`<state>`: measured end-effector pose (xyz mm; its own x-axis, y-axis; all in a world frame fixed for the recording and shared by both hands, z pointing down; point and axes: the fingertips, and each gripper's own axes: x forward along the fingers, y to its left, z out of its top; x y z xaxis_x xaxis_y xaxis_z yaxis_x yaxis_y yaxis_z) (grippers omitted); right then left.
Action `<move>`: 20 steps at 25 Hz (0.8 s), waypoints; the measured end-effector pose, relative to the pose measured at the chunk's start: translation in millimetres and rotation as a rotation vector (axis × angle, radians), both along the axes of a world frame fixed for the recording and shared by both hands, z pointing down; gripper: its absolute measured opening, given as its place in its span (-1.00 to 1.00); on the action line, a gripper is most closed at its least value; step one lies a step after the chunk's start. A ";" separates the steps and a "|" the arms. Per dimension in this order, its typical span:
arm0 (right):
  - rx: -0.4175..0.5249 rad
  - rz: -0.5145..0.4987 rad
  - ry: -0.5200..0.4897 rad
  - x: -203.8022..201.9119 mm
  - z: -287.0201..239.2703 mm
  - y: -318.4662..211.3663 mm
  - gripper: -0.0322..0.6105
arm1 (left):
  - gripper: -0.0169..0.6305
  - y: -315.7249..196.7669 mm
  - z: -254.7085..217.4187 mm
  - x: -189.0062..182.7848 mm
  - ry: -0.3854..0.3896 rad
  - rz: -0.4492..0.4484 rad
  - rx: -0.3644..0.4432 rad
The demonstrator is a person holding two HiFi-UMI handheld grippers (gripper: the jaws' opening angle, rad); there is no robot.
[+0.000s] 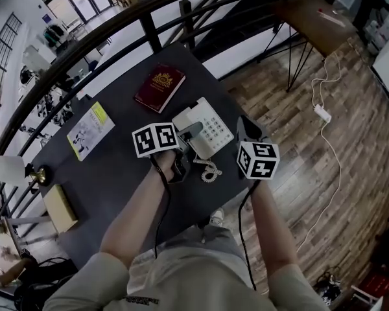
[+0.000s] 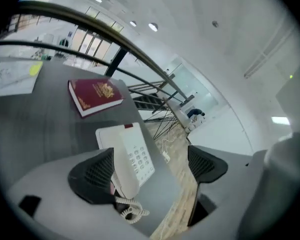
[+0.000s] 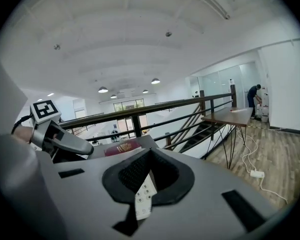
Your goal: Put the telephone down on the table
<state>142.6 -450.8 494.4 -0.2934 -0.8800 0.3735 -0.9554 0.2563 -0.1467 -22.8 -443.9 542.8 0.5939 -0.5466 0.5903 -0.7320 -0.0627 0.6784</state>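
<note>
Our left gripper (image 2: 149, 168) has its jaws wide apart. The telephone (image 2: 134, 156) lies between them, close against the left-hand pad (image 2: 94, 176) and clear of the right-hand one. We cannot tell whether that left pad touches it.

Our right gripper (image 3: 147, 176) has its jaws drawn together, with only a slit between them. A narrow strip of the keypad shows through that slit.

From the head view the white telephone lies flat on the dark table (image 1: 110, 173), near the table's right edge. Its handset sits along its left side and the buttons are to the right. The left gripper reaches in over the telephone's near left corner, and the right gripper hangs just off its right side. The coiled cord (image 1: 211, 171) lies in a loose heap on the table just in front of the telephone, between our two grippers.

Beyond the telephone a red book (image 1: 159, 87) with a gold crest lies flat, apart from it. Further left there is a leaflet (image 1: 91, 129) with a yellow patch. A pale wooden block (image 1: 59, 207) sits near the table's left edge, with a small lamp (image 1: 10, 169) beside it.

A dark railing (image 1: 149, 24) curves round the far side of the table. To the right is a wooden floor (image 1: 350, 173), where a white cable runs to a power strip (image 1: 322, 113). A second table (image 1: 318, 21) on thin legs stands well apart.
</note>
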 end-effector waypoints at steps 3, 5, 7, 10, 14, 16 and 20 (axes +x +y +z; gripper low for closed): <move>0.048 -0.009 0.014 -0.4 -30.5 4.8 -0.89 | 0.52 2.5 -49.7 -3.5 -0.099 0.043 0.153; 0.089 -0.013 0.027 -0.6 -53.1 9.9 -0.89 | 0.51 5.9 -87.2 -6.2 -0.172 0.067 0.275; 0.139 -0.020 0.050 -2.4 -78.0 16.4 -0.89 | 0.50 11.1 -124.4 -10.8 -0.223 0.068 0.393; 0.211 -0.034 0.088 -7.6 -115.2 25.4 -0.89 | 0.48 20.0 -173.0 -19.4 -0.263 0.032 0.545; 0.287 -0.066 0.082 -20.5 -159.9 43.5 -0.89 | 0.41 37.3 -217.4 -26.5 -0.309 -0.005 0.691; 0.327 -0.089 0.065 -29.3 -181.8 55.6 -0.89 | 0.38 48.4 -233.0 -28.0 -0.292 -0.008 0.717; 0.378 -0.126 0.065 -46.5 -210.5 78.9 -0.89 | -0.09 69.7 -257.6 -39.7 -0.336 -0.051 0.819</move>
